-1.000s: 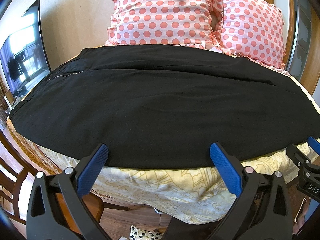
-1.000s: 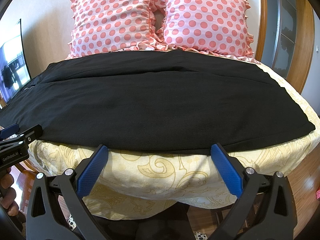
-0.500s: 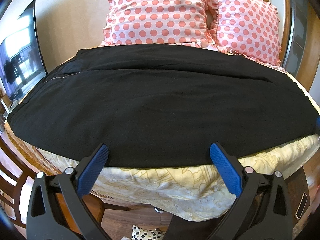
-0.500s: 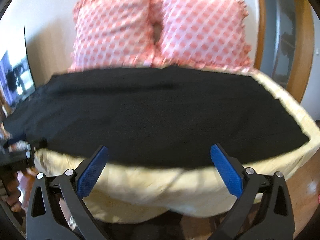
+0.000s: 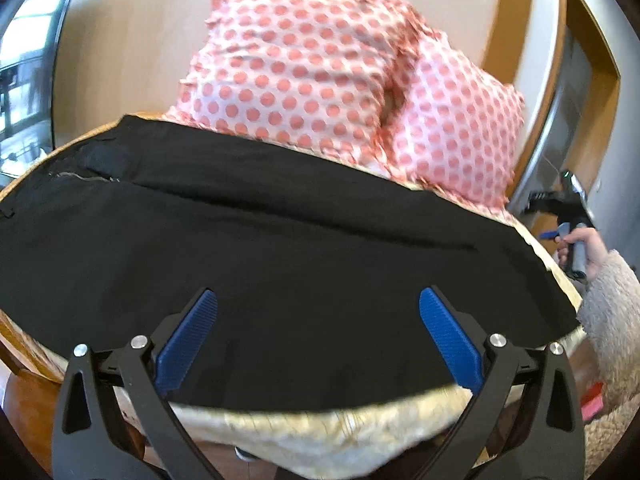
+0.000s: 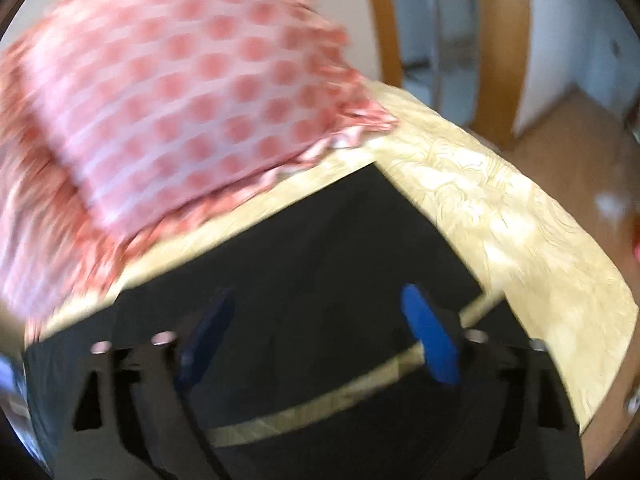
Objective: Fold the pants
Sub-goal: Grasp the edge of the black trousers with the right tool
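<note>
Black pants point(image 5: 280, 248) lie spread lengthwise across the bed, waistband and zipper at the left. My left gripper point(image 5: 316, 312) hovers open over their near edge with nothing between its blue pads point(image 5: 188, 344). In the blurred right wrist view, my right gripper point(image 6: 316, 320) hangs over the pants' right end point(image 6: 320, 248), close to the hem corner. Its jaws are closing; the cloth lies below them and the pads do not press on it. The left wrist view shows the right gripper point(image 5: 536, 200) at the far right, held by a hand point(image 5: 584, 244) in a fuzzy sleeve.
Two pink polka-dot pillows point(image 5: 304, 64) lean at the head of the bed behind the pants. A yellow patterned bedspread point(image 6: 500, 220) covers the bed and hangs over its edges. A TV screen point(image 5: 24, 80) stands at the left, a wooden door frame point(image 5: 592, 92) at the right.
The right gripper has swung fast from the bed's near side to the pants' right end, rolled, and its jaws have narrowed. The left gripper has risen and tilted a little.
</note>
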Tool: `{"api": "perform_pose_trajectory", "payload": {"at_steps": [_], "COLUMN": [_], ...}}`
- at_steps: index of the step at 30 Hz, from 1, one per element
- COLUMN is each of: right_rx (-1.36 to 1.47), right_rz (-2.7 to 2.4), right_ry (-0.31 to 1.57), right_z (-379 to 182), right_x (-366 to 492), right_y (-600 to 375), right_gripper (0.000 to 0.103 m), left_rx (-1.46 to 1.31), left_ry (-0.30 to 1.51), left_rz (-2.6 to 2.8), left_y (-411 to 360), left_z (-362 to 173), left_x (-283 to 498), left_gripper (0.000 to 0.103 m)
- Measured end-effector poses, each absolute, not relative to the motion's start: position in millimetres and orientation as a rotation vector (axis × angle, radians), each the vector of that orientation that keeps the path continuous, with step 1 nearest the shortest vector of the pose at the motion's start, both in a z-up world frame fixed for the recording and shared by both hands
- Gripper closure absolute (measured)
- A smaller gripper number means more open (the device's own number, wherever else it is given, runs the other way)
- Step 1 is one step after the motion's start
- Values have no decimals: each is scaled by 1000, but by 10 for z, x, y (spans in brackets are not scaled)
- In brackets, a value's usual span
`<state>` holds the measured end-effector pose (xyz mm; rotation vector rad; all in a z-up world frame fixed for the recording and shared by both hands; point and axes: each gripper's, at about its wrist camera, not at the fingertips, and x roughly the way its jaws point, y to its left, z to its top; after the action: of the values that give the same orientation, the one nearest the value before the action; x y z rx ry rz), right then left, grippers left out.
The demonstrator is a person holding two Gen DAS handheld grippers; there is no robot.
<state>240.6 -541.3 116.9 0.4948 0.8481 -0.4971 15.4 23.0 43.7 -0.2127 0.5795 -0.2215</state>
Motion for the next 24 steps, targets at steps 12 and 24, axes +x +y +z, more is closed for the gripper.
{"api": "perform_pose_trajectory", "payload": {"at_steps": [12,24], "right_rx": [551,721], "right_rz": [-690,-383], "right_ry": [933,637], "right_z": [693,837], "right_x": [3424,1944], "right_y": [-5835,-5766], "right_gripper": [56,100], "left_rx": [-67,-182], "left_ry": [551,664], "left_rz": [-281,-318], "left_y": [-30,131], "left_z": [347,233], "left_x": [395,502], "left_gripper": [2,2]}}
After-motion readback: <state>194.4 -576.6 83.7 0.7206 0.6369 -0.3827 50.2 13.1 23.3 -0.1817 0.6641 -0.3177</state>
